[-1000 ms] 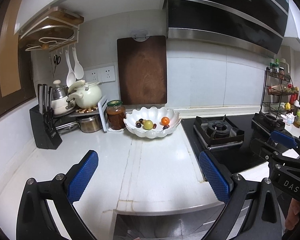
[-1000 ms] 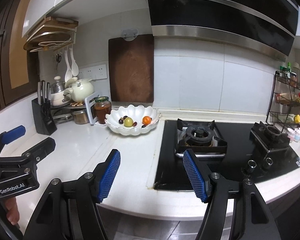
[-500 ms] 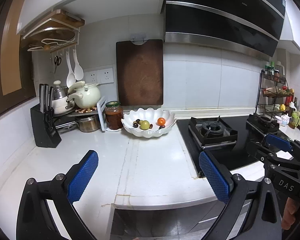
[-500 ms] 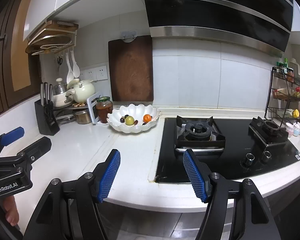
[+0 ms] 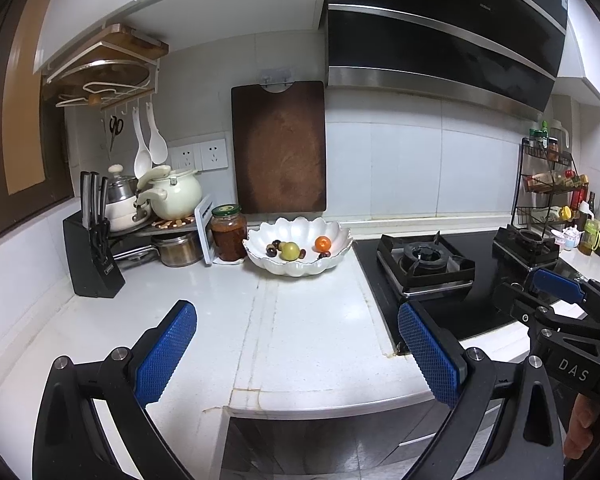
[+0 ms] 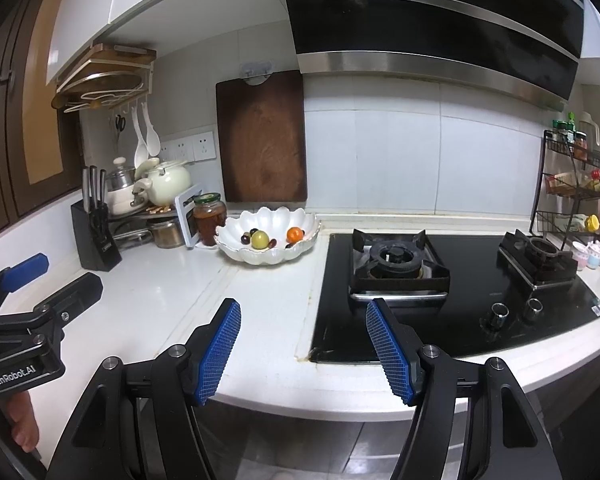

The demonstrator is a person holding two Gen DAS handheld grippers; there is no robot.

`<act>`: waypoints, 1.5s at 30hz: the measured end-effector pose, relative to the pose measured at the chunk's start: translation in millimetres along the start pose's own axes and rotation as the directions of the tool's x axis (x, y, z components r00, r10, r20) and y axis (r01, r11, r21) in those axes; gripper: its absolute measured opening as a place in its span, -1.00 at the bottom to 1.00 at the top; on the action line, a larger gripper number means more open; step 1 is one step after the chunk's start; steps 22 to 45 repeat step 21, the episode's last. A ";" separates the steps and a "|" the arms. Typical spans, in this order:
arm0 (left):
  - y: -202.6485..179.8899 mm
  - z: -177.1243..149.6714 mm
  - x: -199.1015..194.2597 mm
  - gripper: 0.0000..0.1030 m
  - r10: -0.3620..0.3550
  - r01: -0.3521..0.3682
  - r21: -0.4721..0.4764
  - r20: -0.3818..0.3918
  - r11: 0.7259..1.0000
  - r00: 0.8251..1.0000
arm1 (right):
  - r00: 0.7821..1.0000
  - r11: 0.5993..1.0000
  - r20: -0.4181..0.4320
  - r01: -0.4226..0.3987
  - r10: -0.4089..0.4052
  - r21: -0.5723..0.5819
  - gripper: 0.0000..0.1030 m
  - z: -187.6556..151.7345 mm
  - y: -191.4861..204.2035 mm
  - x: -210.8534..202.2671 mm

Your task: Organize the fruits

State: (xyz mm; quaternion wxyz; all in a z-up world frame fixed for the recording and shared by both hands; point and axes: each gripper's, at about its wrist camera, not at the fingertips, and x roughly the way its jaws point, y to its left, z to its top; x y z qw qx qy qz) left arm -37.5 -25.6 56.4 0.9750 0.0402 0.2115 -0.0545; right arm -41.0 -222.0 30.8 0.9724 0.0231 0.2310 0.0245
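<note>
both tongs stand wide apart and empty, the left tongs [image 5: 296,344] and the right tongs [image 6: 304,344] poised over the near edge of the white tabletop [image 5: 308,320]. well ahead of them, by the back wall, sits a scalloped white bowl [image 5: 296,266] holding a green fruit [image 5: 290,251], an orange fruit [image 5: 323,243] and small dark ones. these look light, round and smooth, likely to roll or bruise, so a gentle pinch across the widest part seems best.
</note>
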 end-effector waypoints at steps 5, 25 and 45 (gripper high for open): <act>0.0 0.5 -0.9 1.00 -0.003 0.003 0.000 0.005 1.000 1.000 | 1.000 1.000 0.001 0.001 -0.001 0.007 0.29 -1.0 -2.2 -2.5; 2.1 1.6 -3.3 1.00 -0.002 0.002 0.002 0.007 1.000 1.000 | 1.000 1.000 -0.003 -0.002 0.002 0.009 0.29 -3.0 -3.8 -3.8; 2.1 1.6 -3.3 1.00 -0.002 0.002 0.002 0.007 1.000 1.000 | 1.000 1.000 -0.003 -0.002 0.002 0.009 0.29 -3.0 -3.8 -3.8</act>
